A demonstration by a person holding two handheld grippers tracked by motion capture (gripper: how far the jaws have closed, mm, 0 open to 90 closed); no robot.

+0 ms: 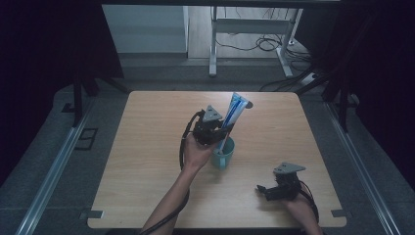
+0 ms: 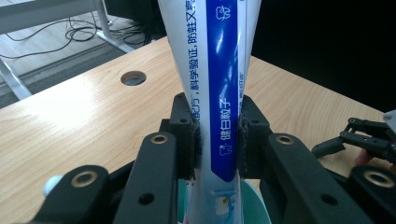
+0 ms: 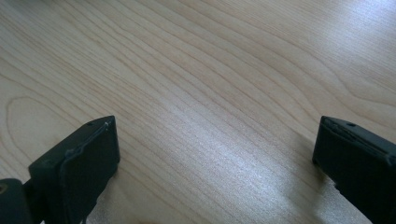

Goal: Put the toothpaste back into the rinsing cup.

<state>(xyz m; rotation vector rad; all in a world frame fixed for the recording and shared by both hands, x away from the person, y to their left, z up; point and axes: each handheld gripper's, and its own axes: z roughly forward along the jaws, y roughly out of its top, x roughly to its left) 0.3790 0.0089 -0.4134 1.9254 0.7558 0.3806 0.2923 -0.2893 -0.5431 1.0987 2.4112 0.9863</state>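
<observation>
A white and blue toothpaste tube (image 1: 234, 111) stands tilted over a teal cup (image 1: 222, 155) near the table's middle, its lower end down inside the cup. My left gripper (image 1: 226, 131) is shut on the tube just above the cup's rim. In the left gripper view both black pads press the tube (image 2: 223, 116) from either side, and the cup's rim (image 2: 254, 196) shows below. My right gripper (image 1: 263, 190) rests low at the table's front right, jaws pointing left. In the right gripper view it (image 3: 215, 158) stands wide open over bare wood.
The wooden table (image 1: 147, 147) has a round cable hole (image 1: 248, 104) near its far edge, just behind the tube. Beyond the table, white desk legs (image 1: 213, 44) and loose cables (image 1: 266, 44) lie on the floor. Dark curtains flank both sides.
</observation>
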